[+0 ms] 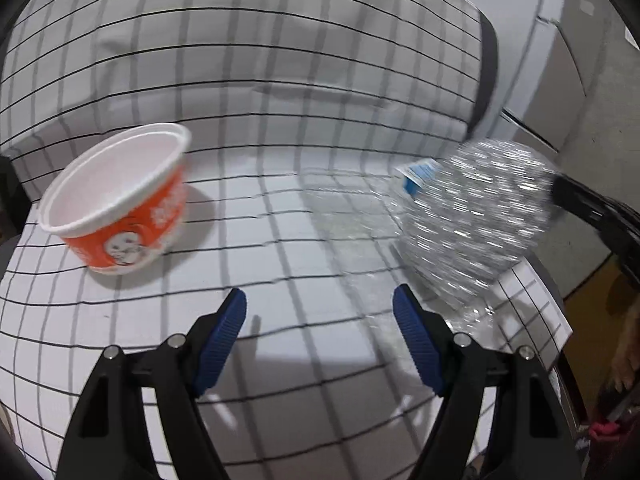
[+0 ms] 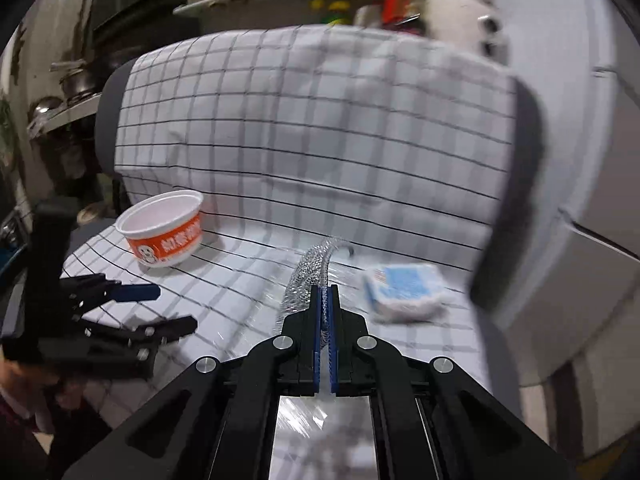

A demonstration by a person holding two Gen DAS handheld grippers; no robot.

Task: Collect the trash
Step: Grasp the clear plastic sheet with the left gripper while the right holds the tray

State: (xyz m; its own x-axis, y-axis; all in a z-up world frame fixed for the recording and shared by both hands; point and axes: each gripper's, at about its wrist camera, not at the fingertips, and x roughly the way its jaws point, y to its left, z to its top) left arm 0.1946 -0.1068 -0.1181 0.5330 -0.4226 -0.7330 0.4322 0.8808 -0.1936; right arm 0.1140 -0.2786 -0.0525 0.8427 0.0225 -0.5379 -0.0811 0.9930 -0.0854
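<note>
Right gripper (image 2: 325,292) jaws clamped on crushed plastic bottle (image 1: 476,216), lifted clear; keep grip firm. Left gripper (image 1: 320,312) jaws apart near orange cup (image 1: 124,208).

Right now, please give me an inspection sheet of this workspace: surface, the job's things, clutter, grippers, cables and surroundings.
Surface: seat covered by a white grid-pattern cloth, which also drapes the backrest.
Job's things: orange paper bowl, upright and empty, on the seat; crumpled clear plastic bottle, blurred; blue and white packet lying on the seat.
Clutter: nothing seen beyond these.
Grippers: left gripper, jaws wide apart and empty; right gripper, jaws shut on the plastic bottle.
Cables: nothing seen.
Surroundings: shelves with pots at left, a shelf of blurred goods behind, white cabinet at right.
</note>
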